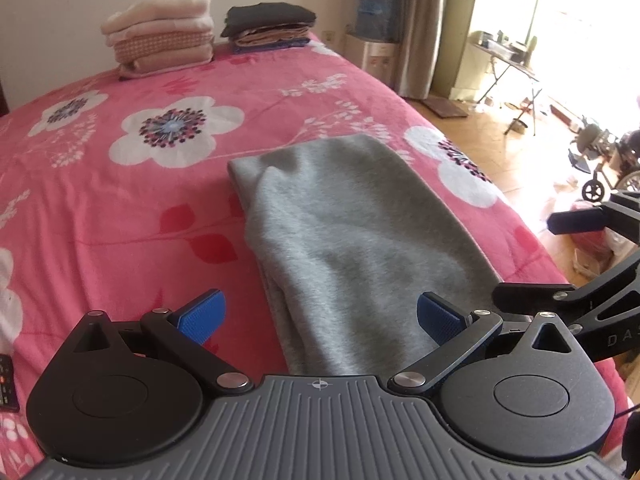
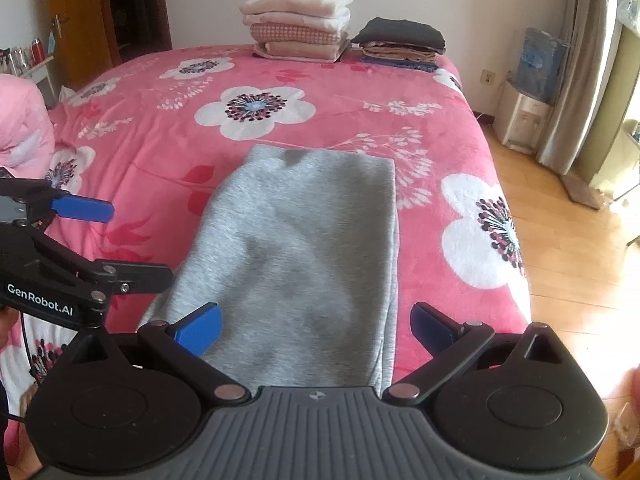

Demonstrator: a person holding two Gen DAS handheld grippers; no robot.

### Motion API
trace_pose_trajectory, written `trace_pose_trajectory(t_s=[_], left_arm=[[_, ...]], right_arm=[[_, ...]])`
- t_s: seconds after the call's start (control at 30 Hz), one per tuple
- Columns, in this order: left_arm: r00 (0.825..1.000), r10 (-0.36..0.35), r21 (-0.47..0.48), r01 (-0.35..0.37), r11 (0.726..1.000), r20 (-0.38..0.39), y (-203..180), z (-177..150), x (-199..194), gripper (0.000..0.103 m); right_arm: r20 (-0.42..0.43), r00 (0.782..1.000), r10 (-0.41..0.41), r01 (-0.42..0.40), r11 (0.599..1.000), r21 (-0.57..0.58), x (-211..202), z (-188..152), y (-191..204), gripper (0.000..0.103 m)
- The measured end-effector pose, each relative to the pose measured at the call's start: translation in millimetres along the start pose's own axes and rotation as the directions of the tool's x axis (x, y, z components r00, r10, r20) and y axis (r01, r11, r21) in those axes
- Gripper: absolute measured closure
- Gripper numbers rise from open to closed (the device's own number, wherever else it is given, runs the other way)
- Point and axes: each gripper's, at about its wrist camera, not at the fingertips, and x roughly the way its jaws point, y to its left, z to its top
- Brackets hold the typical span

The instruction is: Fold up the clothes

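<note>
My left gripper (image 1: 320, 316) hangs wide open with nothing between its blue pads, and my right gripper (image 2: 316, 328) is just as wide and just as empty. The grey garment (image 1: 352, 248) lies on the bed (image 1: 120, 208) straight ahead of both, a long doubled strip running away from me, its near end passing under the grippers and its far end squared off. Along the edge to the right of my right gripper I can see stacked layers, so it lies at least partly folded; whether another fold is due or it is ready for the piles, I cannot settle from here. It looks like a fleecy knit: soft, limp, fairly thick, light enough to lift but sure to sag and slide open if pinched through one layer only. I judge the safest hold is at the near corners, one per gripper, biting through all the layers at once. The fuzzy bedcover may drag on it. Far ahead, against the wall, sit a pale pile (image 2: 298, 26) and a dark pile (image 2: 402, 42).
</note>
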Motion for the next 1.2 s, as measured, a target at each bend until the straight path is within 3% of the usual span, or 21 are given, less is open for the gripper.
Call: trace_pose_trajectory(t_s=[0.17, 0.37, 0.77, 1.2], left_arm=[[0.997, 0.031, -0.053, -0.035, 0.998, -0.074, 3, -3, 7, 0.000], [0.981, 0.037, -0.072, -0.051, 0.996, -0.193, 4, -11, 20, 0.000], [0.952, 0.054, -0.044, -0.071, 0.997, -0.301, -4, -25, 34, 0.000], [0.936, 0.094, -0.020, -0.107, 0.994, -0.339, -9, -30, 35, 0.000]], right_arm=[[-0.032, 0.999, 0.004, -0.004, 1.000, 0.004, 4, -2, 1, 0.001], [-0.071, 0.997, 0.009, -0.008, 1.000, 0.009, 10, -4, 1, 0.001], [-0.146, 0.989, 0.014, -0.013, 1.000, 0.004, 20, -9, 5, 0.001], [-0.181, 0.983, 0.010, -0.009, 1.000, 0.007, 24, -13, 6, 0.001]])
